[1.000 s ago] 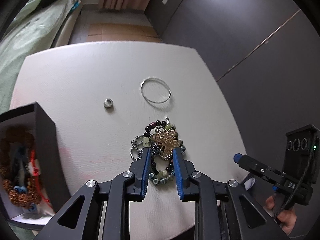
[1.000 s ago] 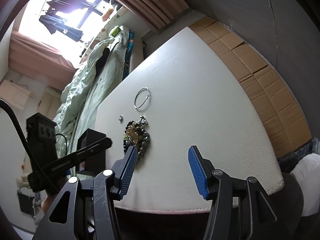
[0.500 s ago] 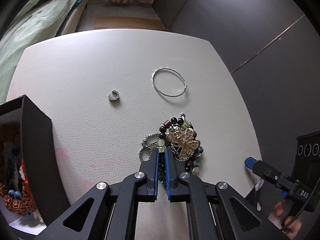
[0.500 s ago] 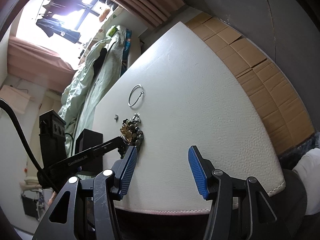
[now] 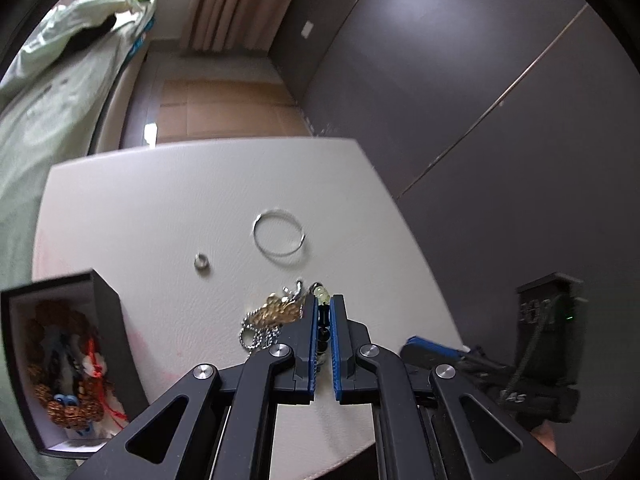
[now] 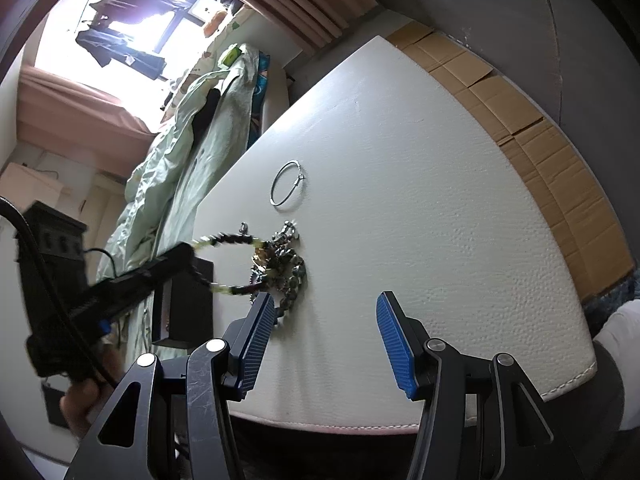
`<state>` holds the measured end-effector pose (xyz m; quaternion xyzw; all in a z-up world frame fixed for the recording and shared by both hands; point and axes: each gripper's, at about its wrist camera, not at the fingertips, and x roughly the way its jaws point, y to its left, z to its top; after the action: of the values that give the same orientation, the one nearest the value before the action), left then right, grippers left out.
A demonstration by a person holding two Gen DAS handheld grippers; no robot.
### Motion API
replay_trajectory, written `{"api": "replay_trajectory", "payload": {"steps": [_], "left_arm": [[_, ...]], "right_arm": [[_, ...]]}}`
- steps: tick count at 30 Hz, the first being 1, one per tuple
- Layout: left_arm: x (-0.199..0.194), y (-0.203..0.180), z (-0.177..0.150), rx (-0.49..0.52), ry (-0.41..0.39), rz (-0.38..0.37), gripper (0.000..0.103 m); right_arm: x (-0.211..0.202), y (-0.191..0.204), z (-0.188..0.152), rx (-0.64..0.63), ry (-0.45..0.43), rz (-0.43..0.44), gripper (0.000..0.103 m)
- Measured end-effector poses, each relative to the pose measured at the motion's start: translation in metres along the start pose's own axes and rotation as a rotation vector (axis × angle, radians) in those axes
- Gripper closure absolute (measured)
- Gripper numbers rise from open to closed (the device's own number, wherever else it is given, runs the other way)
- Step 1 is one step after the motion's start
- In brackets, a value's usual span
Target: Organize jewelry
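Jewelry lies in a tangled pile (image 6: 286,268) on the white padded table (image 6: 420,200), near its front-left part as the right wrist view shows it. From this pile we see a beaded bracelet (image 6: 230,242) of green and dark beads stretched out as a loop toward the left gripper (image 5: 323,312), one end of the loop at the pile, the other between the left jaws. In the left wrist view those jaws stand nearly together with the beads clamped between the blue pads (image 5: 335,344). We class the left jaws as closed on the bracelet.

Beside the left gripper's tips, a gold filigree pendant (image 5: 274,310) and a silver ball chain (image 5: 256,334) lie on the table, touching each other. Whether the bracelet is caught in them we cannot tell.

Farther out on the table lie a thin silver hoop (image 5: 279,232) and a small silver ring (image 5: 201,261), well apart from each other and clear of the pile.

A black box (image 5: 64,360) stands open at the left edge of the table. It holds brown beaded strings with red cord and blue parts.

The right gripper (image 6: 324,332) hovers over the near edge of the table. Its jaws stand apart with nothing between the blue pads. The pile lies just beyond its left finger (image 6: 256,336).

A hand (image 6: 86,396) grips the handle of the left gripper.
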<state>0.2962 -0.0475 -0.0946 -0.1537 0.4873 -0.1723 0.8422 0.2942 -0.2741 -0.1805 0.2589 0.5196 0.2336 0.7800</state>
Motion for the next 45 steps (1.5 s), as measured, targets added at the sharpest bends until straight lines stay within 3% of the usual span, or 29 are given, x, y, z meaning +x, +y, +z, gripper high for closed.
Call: {"api": "replay_trajectory", "payload": {"steps": [12,26,34,39,45], "left_arm": [[-0.041,-0.001,0.002,0.009,-0.081,0.010,0.098],[-0.079,0.030,-0.002,-0.044,-0.143,0.049,0.097],[-0.086,0.046,-0.008,-0.076,-0.152,0.053,0.098],[-0.090,0.055,-0.010,-0.097,-0.155,0.053,0.097],[-0.093,0.063,-0.015,-0.116,-0.159,0.055,0.097]], "right_arm": [[0.017,0.022,0.004,-0.064,0.027,0.005,0.049],[0.053,0.078,0.012,-0.431,0.035,-0.061,0.049],[0.071,0.090,0.013,-0.545,0.047,-0.126,0.050],[0.081,0.098,0.014,-0.614,0.058,-0.169,0.054],[0.093,0.102,0.013,-0.697,0.078,-0.249,0.069]]}}
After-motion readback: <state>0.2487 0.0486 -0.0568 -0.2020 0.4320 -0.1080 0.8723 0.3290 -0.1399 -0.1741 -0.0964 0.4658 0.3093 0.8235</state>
